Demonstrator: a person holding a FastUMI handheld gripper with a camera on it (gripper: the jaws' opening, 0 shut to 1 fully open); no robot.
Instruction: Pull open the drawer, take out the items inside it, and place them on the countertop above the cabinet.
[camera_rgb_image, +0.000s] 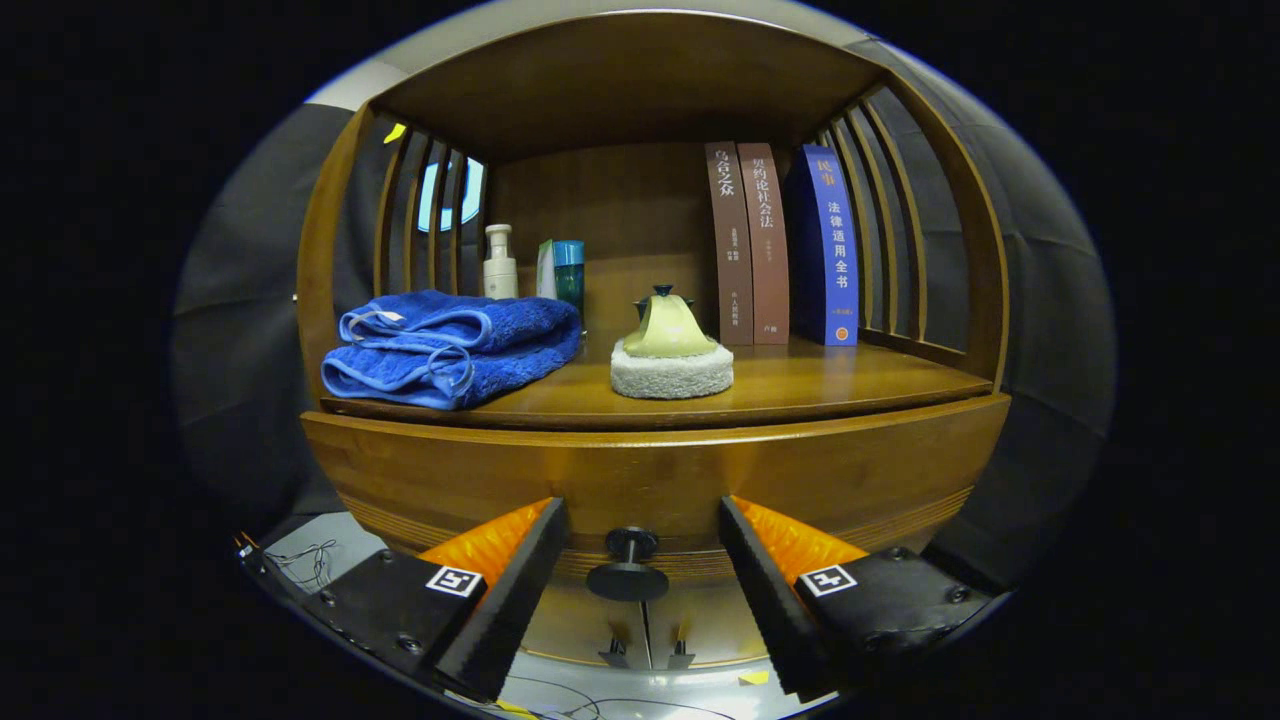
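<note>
my gripper (632, 585) wide open, holding nothing. drawer (650, 480) shut, its black knob (628, 572) between my fingers (500, 590), untouched. countertop (800, 385) above carries blue towel (450, 345), sponge (672, 368), bottle (499, 265), books (780, 245).

Three books stand upright toward the back right corner of the countertop (800, 385), their spines printed in Chinese. The left brown book (730, 245) reads 乌合之众. The brown book beside it (765, 245) reads 契约论社会法, as far as it can be made out. The blue book (832, 250) reads 法律适用全书. The smaller print is too fine to read.

The gripper (635, 590) carries a square black-and-white marker on each finger.
</note>
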